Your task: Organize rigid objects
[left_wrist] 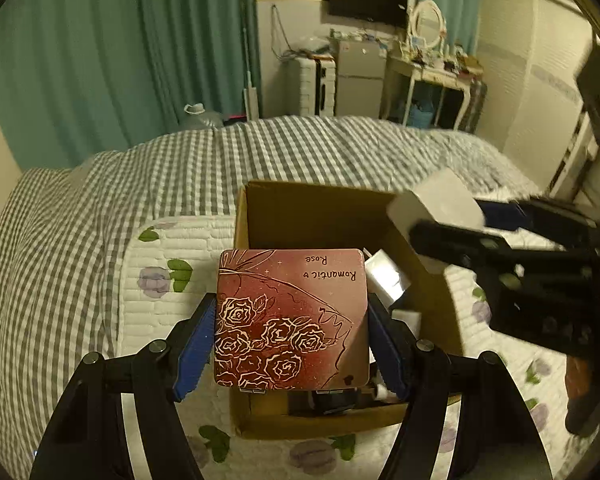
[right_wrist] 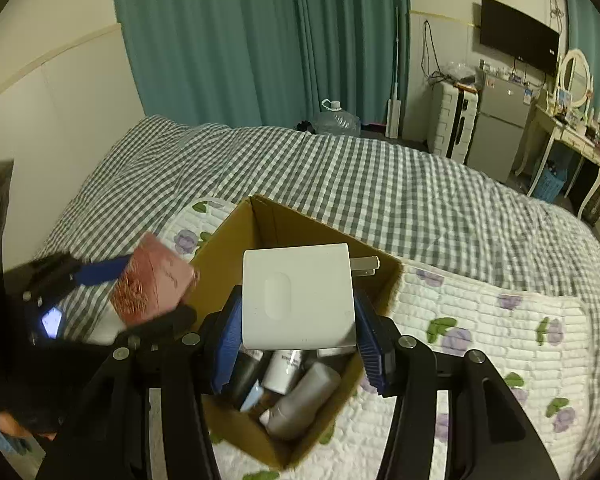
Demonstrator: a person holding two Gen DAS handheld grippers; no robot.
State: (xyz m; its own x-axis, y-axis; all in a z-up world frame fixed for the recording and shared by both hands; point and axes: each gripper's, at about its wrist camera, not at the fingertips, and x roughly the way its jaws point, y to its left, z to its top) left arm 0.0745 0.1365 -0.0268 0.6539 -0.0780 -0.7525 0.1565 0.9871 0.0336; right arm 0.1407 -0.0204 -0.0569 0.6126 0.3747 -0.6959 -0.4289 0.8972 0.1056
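My left gripper (left_wrist: 290, 320) is shut on a red square tin with a rose pattern (left_wrist: 292, 320) and holds it above the near-left part of an open cardboard box (left_wrist: 300, 208). My right gripper (right_wrist: 296, 320) is shut on a white power adapter (right_wrist: 298, 296), its metal prongs pointing right, above the same box (right_wrist: 268, 224). The adapter (left_wrist: 436, 208) and right gripper (left_wrist: 452, 240) show at the right of the left wrist view. The tin (right_wrist: 152, 284) and left gripper (right_wrist: 140, 292) show at the left of the right wrist view. Several bottles (right_wrist: 300, 400) lie in the box.
The box stands on a white floral quilted mat (right_wrist: 480, 320) on a bed with a grey checked cover (right_wrist: 340, 176). Teal curtains (right_wrist: 240, 40), a suitcase (right_wrist: 452, 120), a small fridge (right_wrist: 496, 128) and a dressing table (right_wrist: 568, 132) stand beyond the bed.
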